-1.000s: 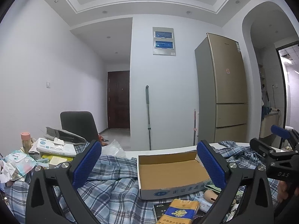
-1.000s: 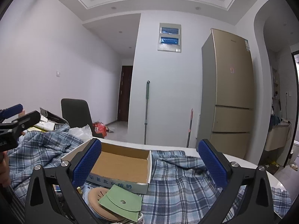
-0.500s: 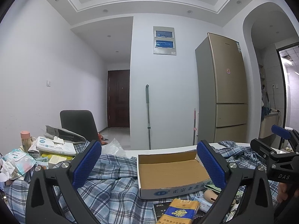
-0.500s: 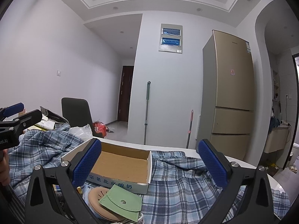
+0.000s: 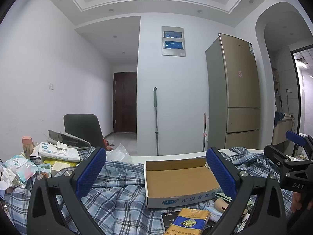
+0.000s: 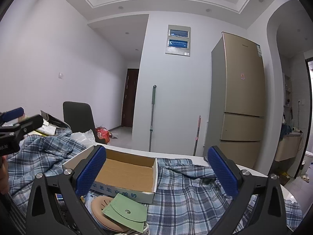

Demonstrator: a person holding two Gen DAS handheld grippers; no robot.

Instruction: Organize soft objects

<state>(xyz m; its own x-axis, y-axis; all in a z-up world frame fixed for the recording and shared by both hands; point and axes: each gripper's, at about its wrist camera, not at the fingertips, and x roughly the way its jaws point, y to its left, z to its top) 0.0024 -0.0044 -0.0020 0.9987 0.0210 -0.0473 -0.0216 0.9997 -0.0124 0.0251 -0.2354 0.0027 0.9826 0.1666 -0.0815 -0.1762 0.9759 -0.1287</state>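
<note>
both tools are held level above the table, jaws wide apart and empty: left gripper [image 5: 156,173], right gripper [image 6: 156,173]. the plaid shirt [image 6: 187,192] lies spread under the cardboard box [image 5: 176,178].

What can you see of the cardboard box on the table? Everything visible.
The cardboard box is a shallow open tray, brown corrugated inside, white outside with blue printed characters and a blue oval logo on its front wall. It is empty and sits flat on the plaid shirt. Against its front wall lie a green pouch and a pinkish round perforated item. No fingers touch it; both grippers are open.
</note>
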